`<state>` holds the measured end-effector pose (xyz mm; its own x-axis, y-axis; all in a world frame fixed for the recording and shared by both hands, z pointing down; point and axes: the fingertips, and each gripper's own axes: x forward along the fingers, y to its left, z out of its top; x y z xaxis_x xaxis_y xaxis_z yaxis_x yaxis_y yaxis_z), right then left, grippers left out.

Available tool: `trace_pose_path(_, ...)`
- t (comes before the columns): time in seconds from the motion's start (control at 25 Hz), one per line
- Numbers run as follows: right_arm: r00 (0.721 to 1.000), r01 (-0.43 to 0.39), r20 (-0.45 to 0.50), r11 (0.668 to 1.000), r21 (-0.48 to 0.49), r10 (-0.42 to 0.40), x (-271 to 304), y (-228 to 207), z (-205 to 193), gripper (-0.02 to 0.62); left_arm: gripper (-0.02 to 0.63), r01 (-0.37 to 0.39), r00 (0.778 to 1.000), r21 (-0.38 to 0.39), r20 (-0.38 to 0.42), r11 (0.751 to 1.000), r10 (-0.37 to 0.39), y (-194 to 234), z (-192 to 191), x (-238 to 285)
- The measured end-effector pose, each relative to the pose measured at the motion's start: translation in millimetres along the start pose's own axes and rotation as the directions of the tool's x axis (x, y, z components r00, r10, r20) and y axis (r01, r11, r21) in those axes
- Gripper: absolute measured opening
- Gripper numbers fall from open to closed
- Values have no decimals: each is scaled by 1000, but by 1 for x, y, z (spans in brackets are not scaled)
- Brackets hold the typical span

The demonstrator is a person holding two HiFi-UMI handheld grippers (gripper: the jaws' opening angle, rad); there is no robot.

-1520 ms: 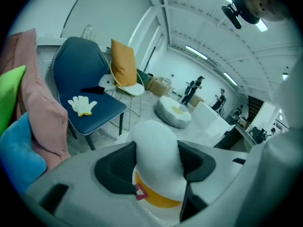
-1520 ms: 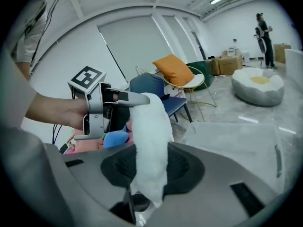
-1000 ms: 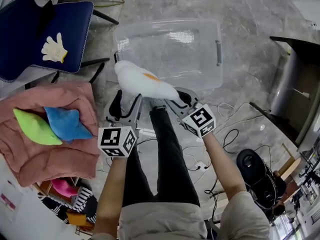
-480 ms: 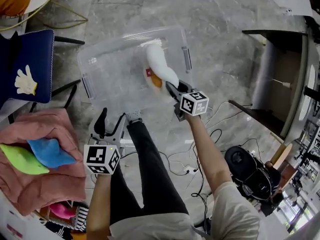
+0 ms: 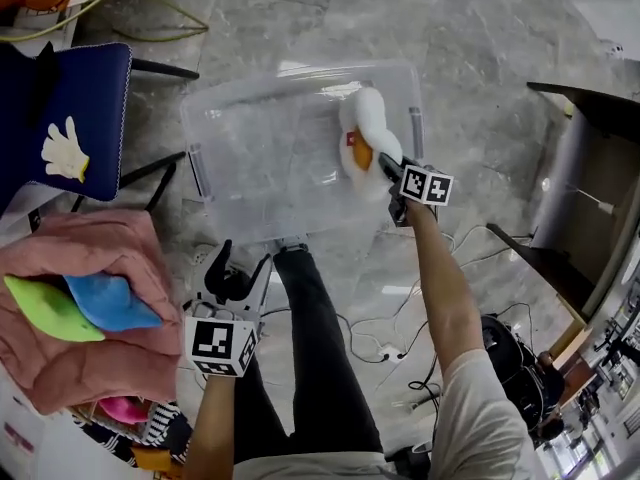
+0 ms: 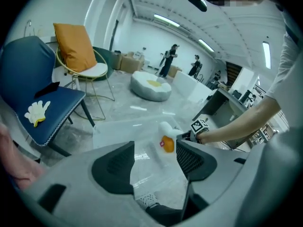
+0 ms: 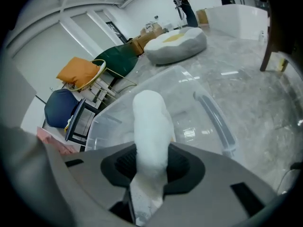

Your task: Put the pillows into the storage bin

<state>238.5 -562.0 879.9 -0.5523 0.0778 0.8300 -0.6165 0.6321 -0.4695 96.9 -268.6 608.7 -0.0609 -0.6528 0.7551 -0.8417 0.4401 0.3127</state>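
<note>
Head view: my right tool (image 5: 388, 168) clamps the white pillow (image 5: 368, 128) over the clear storage bin (image 5: 260, 158); my left tool (image 5: 238, 268) gapes empty (red tag (image 5: 351, 139) unreadable).

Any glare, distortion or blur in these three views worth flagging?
Head view: sharp, with ceiling-light glare streaks on the clear storage bin and the glossy floor. Left gripper view: strong fisheye bend, dark corners, a mosaic patch at the top edge. Right gripper view: same fisheye and vignette; the white pillow clamped in the right gripper sits near the lens, bright and almost textureless.
</note>
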Motion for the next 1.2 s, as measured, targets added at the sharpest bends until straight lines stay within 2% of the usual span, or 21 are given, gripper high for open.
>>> trace_pose_path(0.12, 999, 23, -30, 1000, -4, -23, 18, -13, -8, 129, 270, -26, 999, -38, -22, 999, 26, 9, -20, 1)
trace_pose_path(0.28, 990, 131, -49, 991, -13, -131, 34, -36, -9, 156, 270, -38, 999, -73, -22, 997, 37, 20, -35, 6)
trace_pose_path(0.4, 974, 203, -102, 979, 1, -202, 33, -49, -30, 184, 264, -42, 999, -158, -4, 987, 41, 24, -45, 3)
trace_pose_path(0.52, 963, 249, -102, 968, -23, -250, 28, -59, -27, 197, 262, -49, 998, -204, 30, 978, 56, 28, -43, 7)
trace_pose_path(0.68, 926, 363, -75, 927, -89, -370, 11, -62, -22, 206, 262, -72, 995, -248, 54, 966, 88, 38, -48, -2)
trace_pose_path(0.76, 913, 395, -64, 913, -104, -403, 2, -56, -20, 207, 262, -81, 993, -270, 60, 960, 100, 42, -54, -11)
trace_pose_path(0.88, 942, 312, -87, 941, -132, -325, 2, -16, -22, 227, 262, -93, 991, -303, 66, 948, 118, 50, -60, -29)
trace_pose_path(0.96, 959, 236, -112, 952, -195, -261, 4, 22, -31, 230, 262, -95, 989, -327, 77, 940, 127, 55, -61, -46)
trace_pose_path(1.08, 974, 114, -154, 947, -302, -166, 6, 87, -46, 230, 262, -107, 982, -352, 107, 930, 154, 65, -61, -67)
trace_pose_path(1.2, 979, -49, -204, 933, -357, -27, 10, 164, -63, 230, 262, -109, 970, -414, 152, 904, 187, 82, -56, -89)
